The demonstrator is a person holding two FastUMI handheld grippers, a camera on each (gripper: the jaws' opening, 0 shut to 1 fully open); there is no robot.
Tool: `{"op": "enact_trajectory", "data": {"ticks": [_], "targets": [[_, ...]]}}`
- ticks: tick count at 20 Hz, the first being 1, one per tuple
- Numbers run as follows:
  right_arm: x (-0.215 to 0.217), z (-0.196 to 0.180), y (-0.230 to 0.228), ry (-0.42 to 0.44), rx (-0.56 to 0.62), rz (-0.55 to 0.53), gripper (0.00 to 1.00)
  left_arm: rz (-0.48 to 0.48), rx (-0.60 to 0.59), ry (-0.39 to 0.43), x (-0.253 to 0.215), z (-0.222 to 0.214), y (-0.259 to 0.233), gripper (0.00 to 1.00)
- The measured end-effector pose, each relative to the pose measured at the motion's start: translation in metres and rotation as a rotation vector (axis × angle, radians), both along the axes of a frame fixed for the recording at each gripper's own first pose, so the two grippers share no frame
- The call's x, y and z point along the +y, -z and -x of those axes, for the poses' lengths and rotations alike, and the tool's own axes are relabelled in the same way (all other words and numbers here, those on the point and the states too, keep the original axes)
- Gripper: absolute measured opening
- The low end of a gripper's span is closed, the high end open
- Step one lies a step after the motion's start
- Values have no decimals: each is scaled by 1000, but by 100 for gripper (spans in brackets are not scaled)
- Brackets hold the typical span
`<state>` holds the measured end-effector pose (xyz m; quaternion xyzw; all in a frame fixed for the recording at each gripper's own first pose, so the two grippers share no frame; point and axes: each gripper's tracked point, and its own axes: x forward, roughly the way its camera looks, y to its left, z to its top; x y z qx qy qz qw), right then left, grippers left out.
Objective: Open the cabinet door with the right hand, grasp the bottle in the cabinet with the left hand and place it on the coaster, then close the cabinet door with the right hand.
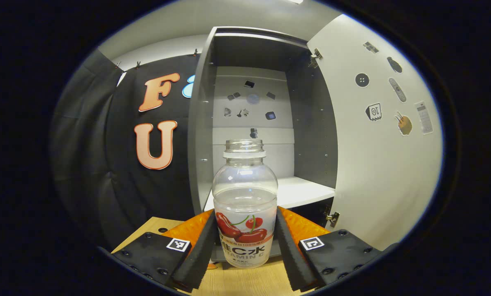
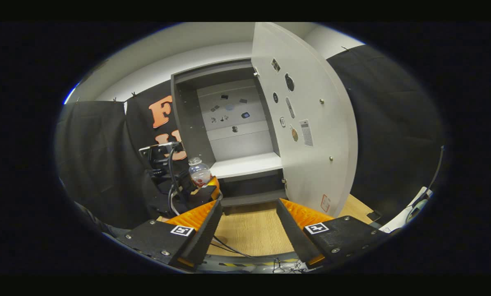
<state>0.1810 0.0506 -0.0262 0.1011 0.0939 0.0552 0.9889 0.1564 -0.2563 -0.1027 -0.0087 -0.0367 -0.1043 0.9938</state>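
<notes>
A clear bottle (image 1: 245,205) with a cherry label and no cap stands upright between the fingers of my left gripper (image 1: 244,216), which is shut on its lower half. Its base is low over the wooden table (image 1: 229,281), in front of the cabinet; whether a coaster lies under it is hidden. The grey cabinet (image 1: 200,123) is open, its white shelf (image 1: 303,191) bare. In the right gripper view the bottle (image 2: 199,172) and the left gripper (image 2: 206,189) sit left of the cabinet (image 2: 184,119). My right gripper (image 2: 248,203) is open over the table, short of the open door (image 2: 311,135).
The door (image 1: 377,164) stands swung out to the right, stickers on its inner face. Black cloth walls close both sides. A cable (image 2: 229,248) trails across the wooden table (image 2: 253,230), and a white object (image 2: 410,213) lies at the far right edge.
</notes>
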Motion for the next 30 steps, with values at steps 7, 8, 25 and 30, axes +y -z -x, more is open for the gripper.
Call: {"op": "enact_trajectory", "data": {"ticks": [7,8,25,30], "targets": [[0,16,16,-50,65,18,83,-35,74,-61,29,56,80,82],[1,18,18,-56,77,19,83,-36,93,-71,32,61,94,82],[0,42,57,-145,264,103,84,-71,303,-143,45,81,260,82],[2,43,62,-142,287,91,84,-77,326,-173,57,86,272,83]]}}
